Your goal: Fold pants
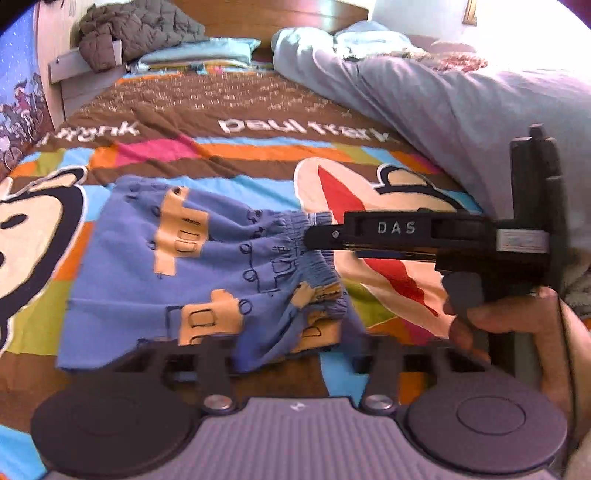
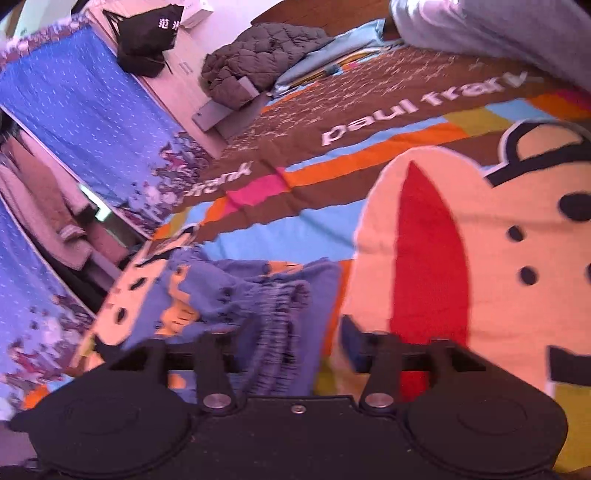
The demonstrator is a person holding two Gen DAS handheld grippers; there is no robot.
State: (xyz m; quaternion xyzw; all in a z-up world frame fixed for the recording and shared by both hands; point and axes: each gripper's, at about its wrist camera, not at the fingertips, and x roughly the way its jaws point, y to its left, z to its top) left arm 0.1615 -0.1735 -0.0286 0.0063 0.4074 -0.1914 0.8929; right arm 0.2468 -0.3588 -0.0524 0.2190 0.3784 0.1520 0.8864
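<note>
**Soft pants held at the waistband, both grippers engaged**

We have small blue pants (image 1: 207, 266), printed with orange vehicles, spread on the bed's cartoon bedspread (image 1: 258, 173), legs running to the left and the gathered elastic waistband (image 1: 314, 251) to the right. We judge them light, limp knit cloth: they will sag and drape from any held point, slip little, and cannot be damaged by a firm pinch. The elastic band is the thickest, most bunched part, so it gives the surest hold; the leg hems would be the other natural place to grasp.

The right gripper (image 1: 314, 238) reaches in from the right in the left wrist view, its jaws closed on the far part of the waistband. In its own view the ruched band (image 2: 280, 332) runs up between its fingers. The left gripper (image 1: 295, 354) sits at the near edge, where a fold of blue cloth hangs between its fingers; we cannot tell whether its jaws are pinching it.

Further out, a grey-blue duvet (image 1: 443, 92) is heaped on the right, and a dark quilted jacket (image 1: 140, 29) lies at the far left by the headboard.
</note>
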